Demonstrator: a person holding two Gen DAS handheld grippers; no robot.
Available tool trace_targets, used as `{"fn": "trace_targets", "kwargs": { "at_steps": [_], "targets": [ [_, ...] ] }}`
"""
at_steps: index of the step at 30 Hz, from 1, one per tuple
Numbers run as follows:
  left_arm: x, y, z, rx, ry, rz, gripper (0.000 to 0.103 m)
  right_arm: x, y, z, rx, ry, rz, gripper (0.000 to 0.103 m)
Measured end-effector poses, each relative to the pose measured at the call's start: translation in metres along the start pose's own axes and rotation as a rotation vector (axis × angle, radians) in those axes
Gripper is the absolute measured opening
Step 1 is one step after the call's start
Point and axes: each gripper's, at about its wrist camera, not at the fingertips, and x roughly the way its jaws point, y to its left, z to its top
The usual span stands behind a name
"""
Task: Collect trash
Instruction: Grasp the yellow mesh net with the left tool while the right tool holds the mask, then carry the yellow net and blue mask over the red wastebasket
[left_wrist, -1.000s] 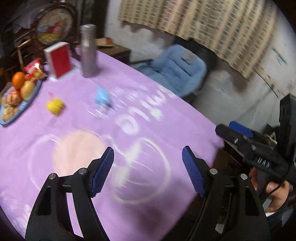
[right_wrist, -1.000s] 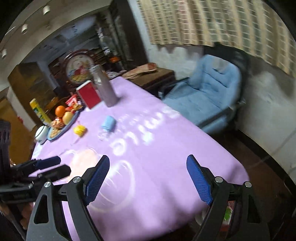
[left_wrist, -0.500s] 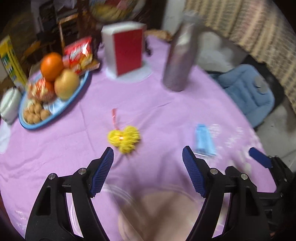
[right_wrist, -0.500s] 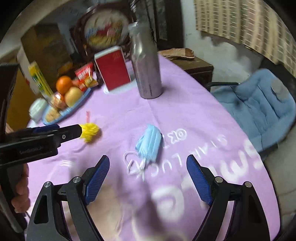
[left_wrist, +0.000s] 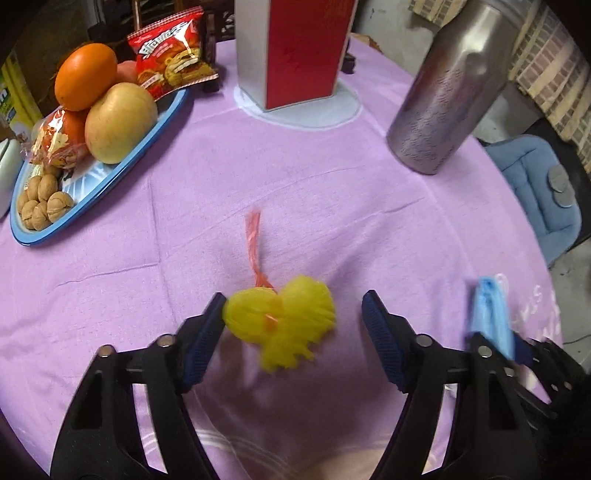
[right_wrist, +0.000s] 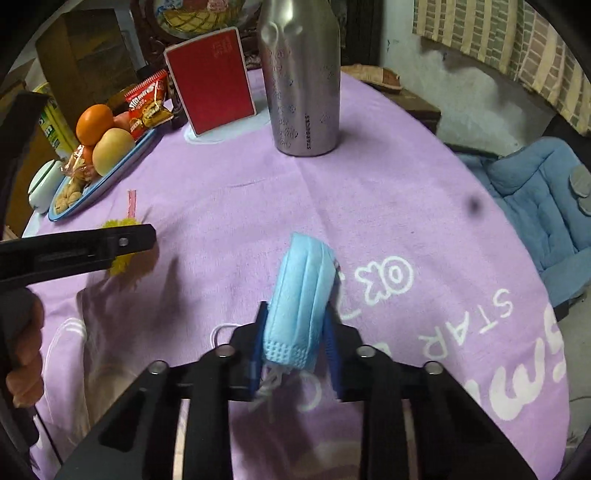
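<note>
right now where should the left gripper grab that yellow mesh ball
Grip the yellow mesh ball across its puffy body from above; the left gripper, jaws closing, already straddles it. The thin red tail lies flat, harder to pinch.

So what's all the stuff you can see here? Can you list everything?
mask: 1, blue, folded, between the right gripper's pads
net: 1, yellow with a red tail, on the cloth between the left gripper's pads
bottle: 1, silver, standing at the back
box: 1, red and white, left of the bottle
plate: 1, blue, far left
orange: 1, on the plate
apple: 1, yellow, on the plate
walnuts: several, brown, plate's front
snack bag: 1, red, plate's back
cloth: 1, purple, covers the table
chair: 1, blue, right of the table
left gripper: black, jaws just closing, right pad not touching
right gripper: black, jaws just closed on the mask
</note>
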Motion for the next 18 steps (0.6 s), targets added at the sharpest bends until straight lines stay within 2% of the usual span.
{"fn": "trace_targets", "kwargs": {
  "at_steps": [1,3,6,12,18],
  "targets": [
    [0.003,0.001,0.001,-0.001,0.01,0.004,0.047,-0.006,-0.002,-0.003,0.004,-0.01,0.013,0.016],
    [0.003,0.006,-0.002,-0.012,0.002,0.023,0.041,-0.021,-0.007,-0.009,0.016,-0.028,0.04,0.016],
    [-0.016,0.001,-0.01,0.036,-0.051,0.076,0.038,-0.051,-0.017,-0.023,0.03,-0.073,0.059,0.016],
    [-0.073,-0.02,-0.041,0.075,-0.095,0.015,0.038,-0.11,-0.041,-0.066,0.073,-0.136,0.086,0.016],
    [-0.117,-0.087,-0.103,0.231,-0.122,-0.073,0.038,-0.163,-0.062,-0.13,0.099,-0.19,0.061,0.016]
  ]
}}
